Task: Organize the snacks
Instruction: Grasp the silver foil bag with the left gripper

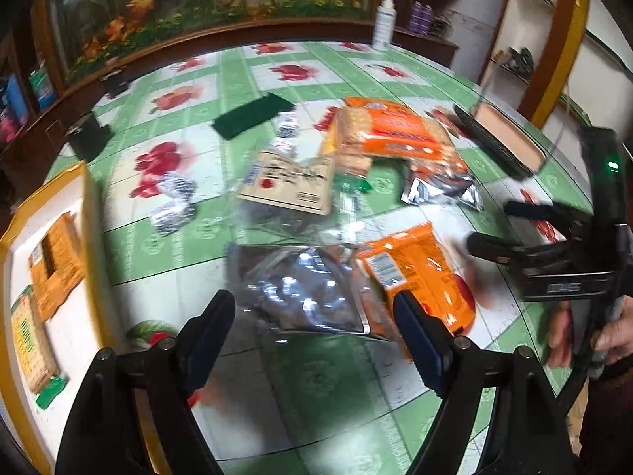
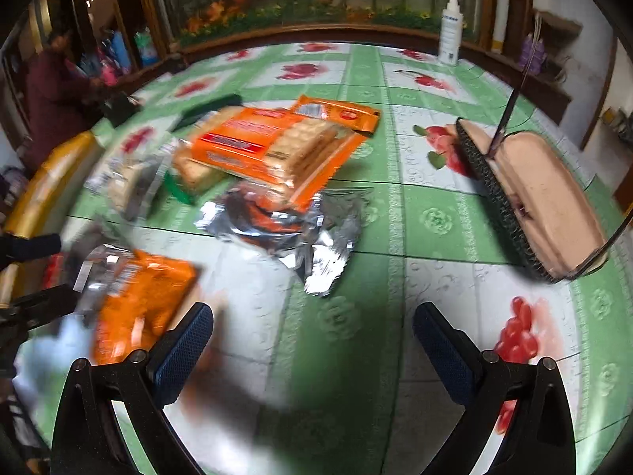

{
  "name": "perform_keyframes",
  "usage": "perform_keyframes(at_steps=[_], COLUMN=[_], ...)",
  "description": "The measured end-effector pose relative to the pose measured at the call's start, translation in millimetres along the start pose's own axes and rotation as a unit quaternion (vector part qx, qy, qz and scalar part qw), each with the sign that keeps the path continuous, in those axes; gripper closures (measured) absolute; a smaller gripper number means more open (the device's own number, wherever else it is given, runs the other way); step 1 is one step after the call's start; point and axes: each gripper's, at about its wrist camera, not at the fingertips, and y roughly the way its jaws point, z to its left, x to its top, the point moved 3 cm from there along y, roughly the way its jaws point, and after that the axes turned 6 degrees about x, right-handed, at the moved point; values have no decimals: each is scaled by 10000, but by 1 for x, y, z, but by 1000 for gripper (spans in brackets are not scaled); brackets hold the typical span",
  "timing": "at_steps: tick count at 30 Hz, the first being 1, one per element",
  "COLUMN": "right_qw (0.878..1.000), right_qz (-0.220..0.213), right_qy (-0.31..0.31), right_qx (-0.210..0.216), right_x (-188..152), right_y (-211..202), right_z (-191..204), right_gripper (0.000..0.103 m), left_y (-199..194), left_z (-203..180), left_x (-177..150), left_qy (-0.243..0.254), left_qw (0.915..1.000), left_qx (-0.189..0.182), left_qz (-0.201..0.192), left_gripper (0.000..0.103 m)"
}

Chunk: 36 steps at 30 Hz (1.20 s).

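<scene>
Fruit-print green tablecloth, dark wooden cabinet

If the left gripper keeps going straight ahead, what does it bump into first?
Probably the silver foil packet. It lies right ahead, between the open fingers of the left gripper, with the orange snack pack just to its right. Depth is blurry, so I can't be sure.

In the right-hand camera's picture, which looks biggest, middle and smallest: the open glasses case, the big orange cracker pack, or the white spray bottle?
As they look in that view:
1. Glasses case and cracker pack: about alike; the case sits nearer, so I will not rank them.
2. Spray bottle: smallest, but farthest away.
</scene>
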Motion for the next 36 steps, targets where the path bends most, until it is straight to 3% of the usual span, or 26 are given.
perform_keyframes(at_steps=[3,5,9,13,20,26,29,33,36], right_qw=[9966,9966,9873,9838,9878,9891,9912,9886,9862], right_qz=[-125,-22,-563,-970,-576,-333,-145,85,-357], right_qy=[543,503,891,979,782,756,681,644,583], right_qx=[609,660,1188,1151,1220,1222,1130,1358,1509], right_x=[-3,-6,-13,-12,-10,-14,-12,-13,-11], right_y=[-11,-15,-40,-61,-63,-60,-54,-47,-56], right_z=[-7,-3,1,4,18,20,21,29,37], right_gripper=[1,1,0,0,0,0,0,0,0], left_y=[4,8,18,26,42,31,25,16,9], left_z=[10,15,14,5,-1,-1,1,3,3], left_x=[4,5,6,11,14,8,4,0,-1], left_qy=[-259,-367,-473,-497,-558,-514,-539,-600,-582], left_qw=[9997,9992,9987,9986,9982,9986,9985,9980,9981], left_qx=[1,75,82,54,-1,-61,-116,-165,-100], left_qz=[47,100,178,197,228,54,16,-51,-163], left_gripper=[22,22,21,19,17,29,31,31,31])
